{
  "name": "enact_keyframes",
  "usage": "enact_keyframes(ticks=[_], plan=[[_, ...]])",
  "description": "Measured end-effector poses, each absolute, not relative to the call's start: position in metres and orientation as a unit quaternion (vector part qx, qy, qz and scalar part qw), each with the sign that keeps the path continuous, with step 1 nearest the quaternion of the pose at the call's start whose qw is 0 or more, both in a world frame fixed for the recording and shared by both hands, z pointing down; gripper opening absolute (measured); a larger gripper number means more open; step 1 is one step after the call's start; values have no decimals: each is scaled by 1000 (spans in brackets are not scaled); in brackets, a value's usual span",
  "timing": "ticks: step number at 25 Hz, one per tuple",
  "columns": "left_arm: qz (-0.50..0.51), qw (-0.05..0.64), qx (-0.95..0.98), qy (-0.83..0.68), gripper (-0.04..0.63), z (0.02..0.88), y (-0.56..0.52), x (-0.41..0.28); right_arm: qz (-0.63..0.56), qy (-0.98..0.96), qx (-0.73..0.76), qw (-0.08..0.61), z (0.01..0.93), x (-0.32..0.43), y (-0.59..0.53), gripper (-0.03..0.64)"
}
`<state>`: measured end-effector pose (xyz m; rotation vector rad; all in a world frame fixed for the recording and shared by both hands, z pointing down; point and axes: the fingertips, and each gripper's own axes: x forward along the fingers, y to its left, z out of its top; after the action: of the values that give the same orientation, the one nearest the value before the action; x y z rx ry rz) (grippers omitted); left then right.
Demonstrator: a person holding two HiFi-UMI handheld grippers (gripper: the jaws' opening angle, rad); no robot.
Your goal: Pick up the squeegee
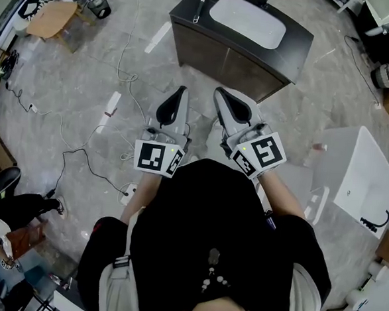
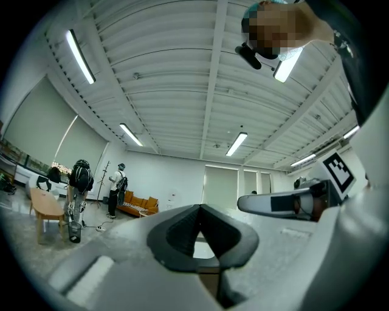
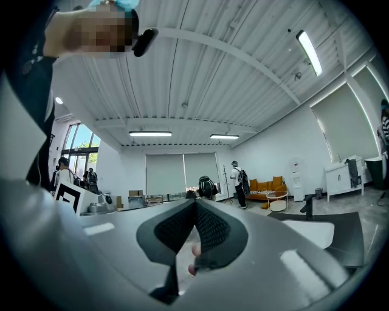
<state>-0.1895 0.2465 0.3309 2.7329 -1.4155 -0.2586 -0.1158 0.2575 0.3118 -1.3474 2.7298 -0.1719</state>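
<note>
Person in black top stands on grey marbled floor [image 1: 67,76], one gripper in each hand, both aimed level at dark cabinet bench [image 1: 215,53] with oval white basin [image 1: 247,19].

Left gripper [image 1: 180,91] [image 2: 199,206]: jaws pressed together, tips meeting, nothing between.

Right gripper [image 1: 220,91] [image 3: 194,201]: jaws likewise pressed together, nothing held.

Slim T-shaped squeegee [image 1: 197,9], small and hard to make out, lies on dark bench top just left of basin, well apart from both grippers.

Loose white cables [image 1: 82,153] trail over floor at left.
</note>
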Motion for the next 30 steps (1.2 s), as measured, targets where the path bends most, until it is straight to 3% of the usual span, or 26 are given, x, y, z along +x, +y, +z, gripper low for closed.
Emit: enact_keyframes(ticks=[10,30], plan=[[-75,40,867,-491,2,344,194,-196,-52,903,-423,51,314,-109,192,2],[-34,43,847,-528,2,351,30,-136,-90,913,-392,68,324,-44,9,2]])
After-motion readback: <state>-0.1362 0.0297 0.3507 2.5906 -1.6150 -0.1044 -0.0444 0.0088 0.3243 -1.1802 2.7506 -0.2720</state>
